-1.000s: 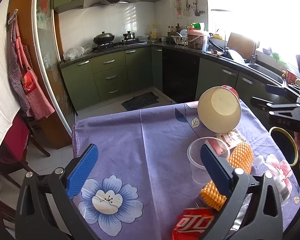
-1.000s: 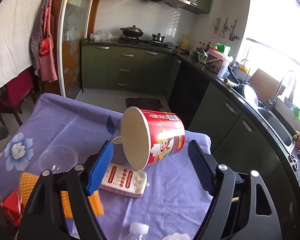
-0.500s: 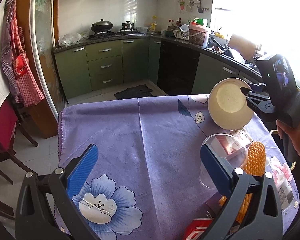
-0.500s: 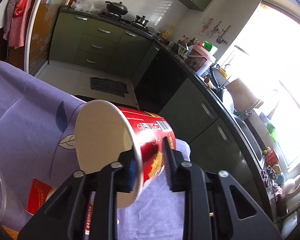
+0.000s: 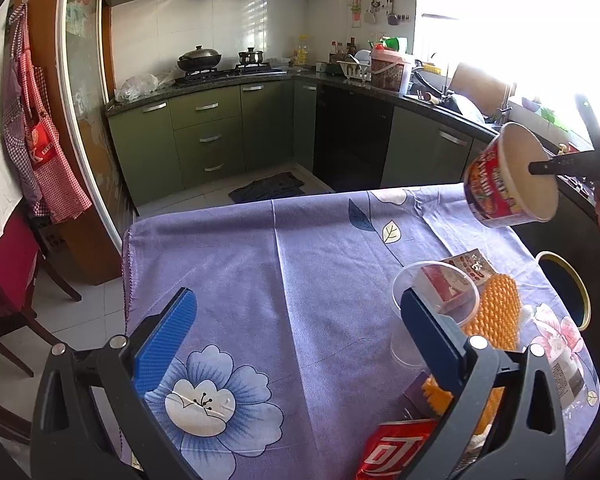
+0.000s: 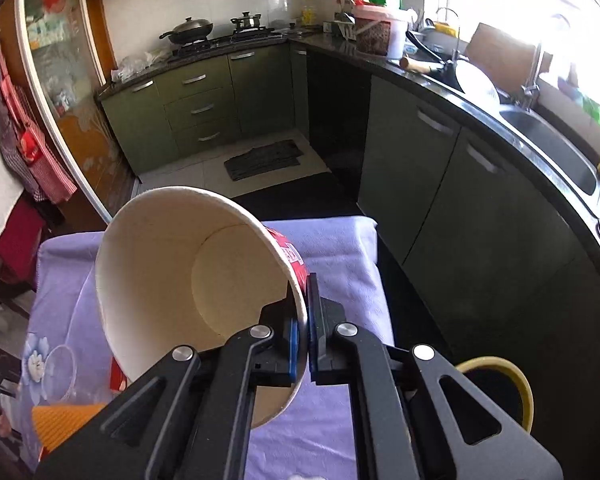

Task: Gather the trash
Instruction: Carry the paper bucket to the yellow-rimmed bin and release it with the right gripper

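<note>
My right gripper (image 6: pixel 305 322) is shut on the rim of a red paper noodle cup (image 6: pixel 180 276) and holds it in the air, tilted, above the table's far right edge; the cup also shows in the left wrist view (image 5: pixel 508 176). A yellow-rimmed trash bin (image 6: pixel 504 384) stands beside the table, below the right gripper, and also shows in the left wrist view (image 5: pixel 568 288). My left gripper (image 5: pixel 296 336) is open and empty above the purple tablecloth (image 5: pixel 300 260). A clear plastic cup (image 5: pixel 432 312) stands next to its right finger.
An orange foam net (image 5: pixel 496 316), a red wrapper (image 5: pixel 396 452), a printed packet (image 5: pixel 468 264) and a plastic bottle (image 5: pixel 564 360) lie on the table's right side. Green kitchen cabinets (image 5: pixel 204 140) and a counter with a sink (image 6: pixel 552 152) lie beyond. A red chair (image 5: pixel 8 280) stands at left.
My right gripper closed on the noodle cup's rim, lifted it off the table and carried it to the right towards the bin. My left gripper stayed open and drew back slightly.
</note>
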`<control>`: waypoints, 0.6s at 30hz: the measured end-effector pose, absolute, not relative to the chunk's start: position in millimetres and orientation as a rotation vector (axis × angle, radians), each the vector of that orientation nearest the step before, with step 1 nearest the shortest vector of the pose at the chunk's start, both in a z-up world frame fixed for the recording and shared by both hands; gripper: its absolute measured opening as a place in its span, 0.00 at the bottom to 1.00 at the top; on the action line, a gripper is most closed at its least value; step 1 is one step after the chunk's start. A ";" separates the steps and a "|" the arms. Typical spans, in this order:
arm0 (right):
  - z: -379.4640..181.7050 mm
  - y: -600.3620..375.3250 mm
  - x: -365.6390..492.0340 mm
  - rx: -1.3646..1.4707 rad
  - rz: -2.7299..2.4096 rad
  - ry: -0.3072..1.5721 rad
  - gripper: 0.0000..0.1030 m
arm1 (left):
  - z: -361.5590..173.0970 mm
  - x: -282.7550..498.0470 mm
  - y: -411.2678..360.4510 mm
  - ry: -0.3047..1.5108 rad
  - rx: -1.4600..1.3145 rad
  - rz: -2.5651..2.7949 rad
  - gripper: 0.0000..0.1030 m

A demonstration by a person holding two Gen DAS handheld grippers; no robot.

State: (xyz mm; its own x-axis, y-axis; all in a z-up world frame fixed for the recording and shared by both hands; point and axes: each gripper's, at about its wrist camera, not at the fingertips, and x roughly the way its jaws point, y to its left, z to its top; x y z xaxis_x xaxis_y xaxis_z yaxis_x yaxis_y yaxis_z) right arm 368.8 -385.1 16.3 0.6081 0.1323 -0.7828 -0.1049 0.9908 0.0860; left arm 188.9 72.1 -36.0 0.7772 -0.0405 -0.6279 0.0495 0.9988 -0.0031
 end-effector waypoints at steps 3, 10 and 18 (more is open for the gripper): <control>25.5 -450.3 343.4 0.102 0.060 0.955 0.05 | -26.9 176.2 67.2 0.666 0.024 -0.059 0.94; -21.6 -604.9 296.6 0.310 -0.144 1.114 0.05 | -14.9 155.9 48.4 0.664 0.034 -0.097 0.94; -95.8 -684.4 295.6 0.453 -0.190 1.200 0.12 | -7.9 154.4 23.1 0.695 0.060 -0.124 0.94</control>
State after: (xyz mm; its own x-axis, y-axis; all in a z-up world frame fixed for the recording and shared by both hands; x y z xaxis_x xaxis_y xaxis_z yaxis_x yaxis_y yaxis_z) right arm 295.6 -684.4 -95.8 0.3596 0.0947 -0.9283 0.3768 0.8954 0.2373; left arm 154.4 23.1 -7.9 0.7611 -0.0937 -0.6419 0.1338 0.9909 0.0140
